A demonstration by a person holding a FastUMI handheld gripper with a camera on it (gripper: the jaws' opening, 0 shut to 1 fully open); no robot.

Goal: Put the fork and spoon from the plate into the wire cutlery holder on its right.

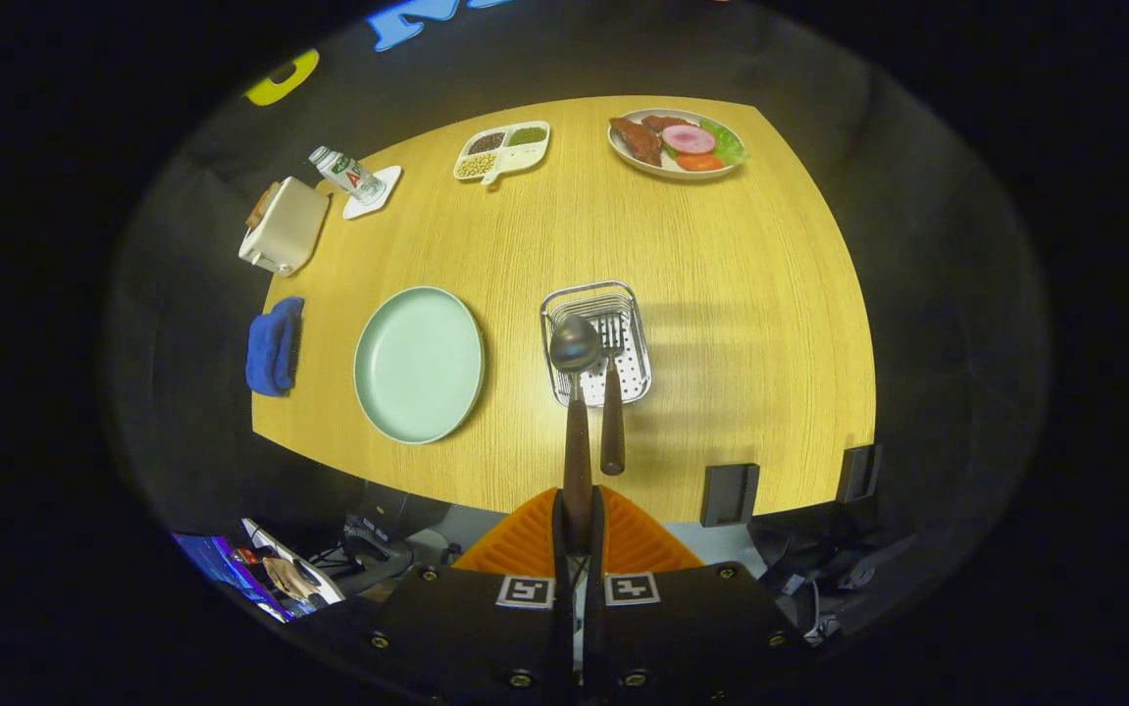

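Yellow worktop (721,294) carries a bare plate (419,364), with the fork (613,392) already lying in the wire holder (595,343) to its right, while the tool (578,529), clamped on the spoon (575,392) handle, holds it above that holder, left to release.

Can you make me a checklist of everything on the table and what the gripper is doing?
Surface: wooden table, lit, looks clean.
Job's things: spoon held by its handle, bowl over the wire cutlery holder; fork rests in the holder, handle sticking out; green plate to the holder's left is bare.
Clutter: toaster, bottle on a coaster, blue cloth, divided dish of beans, plate of food.
Gripper: gripper shut on the spoon handle.
Cables: some below the table's near edge.
Surroundings: dark booth wall.
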